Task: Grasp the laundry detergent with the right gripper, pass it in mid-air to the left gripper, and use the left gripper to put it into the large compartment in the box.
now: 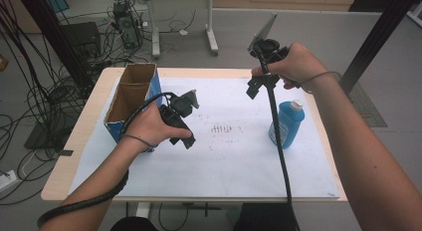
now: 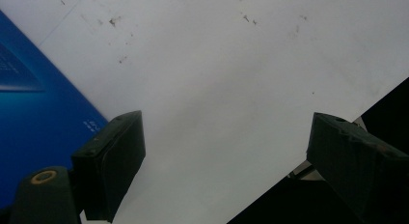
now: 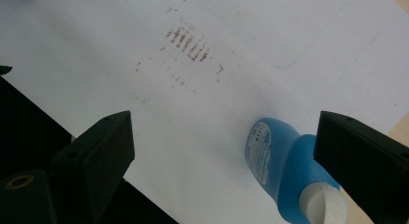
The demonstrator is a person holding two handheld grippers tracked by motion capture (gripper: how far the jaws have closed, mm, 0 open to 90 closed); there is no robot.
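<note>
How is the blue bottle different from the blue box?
The bottle lies on its side, while the box stands upright. The bottle is closed with a white cap; the box is open at the top, showing brown cardboard inside. The bottle is rounded and smaller; the box is square-cornered and bigger. Both are blue and rest on the white table cover.

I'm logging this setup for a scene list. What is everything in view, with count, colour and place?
bottle: one, blue with white cap, lying on the sheet at the right.
box: one, blue outside, brown inside, open top, at the table's left.
sheet: one, white, stained near the middle, covering the table.
desk: one, white legs, beyond the table.
left hand-held gripper: black, open, beside the box.
right hand-held gripper: black, open, above the bottle.
</note>
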